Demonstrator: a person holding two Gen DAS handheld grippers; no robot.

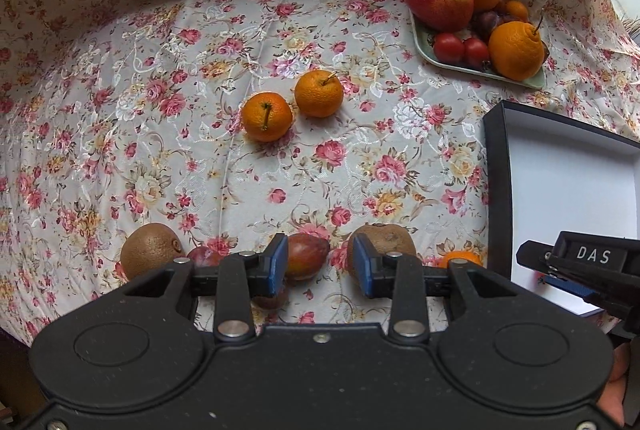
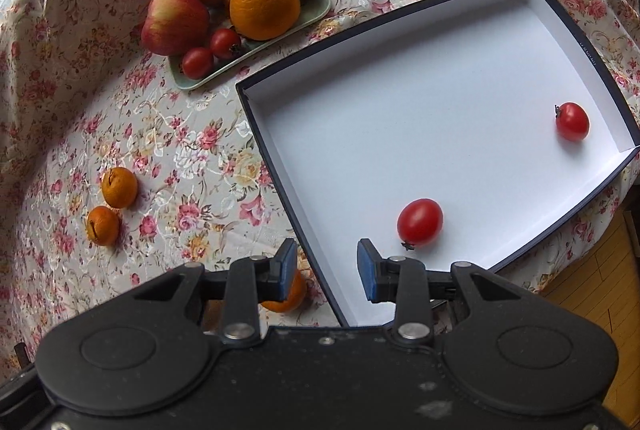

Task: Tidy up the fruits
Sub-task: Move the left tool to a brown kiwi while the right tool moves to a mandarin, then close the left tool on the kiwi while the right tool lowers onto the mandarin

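My left gripper is open and empty, low over the floral cloth. A reddish plum lies just beyond its left finger and a brown kiwi just beyond its right finger. Another kiwi lies at the left. Two mandarins sit mid-table. My right gripper is open and empty over the near edge of the black box. Two cherry tomatoes lie in the box. A small orange sits under the right gripper's left finger.
A green plate at the back holds an apple, big oranges, tomatoes and plums. It also shows in the left wrist view. The right gripper shows at the left wrist view's right edge. Wooden floor lies beyond the table edge.
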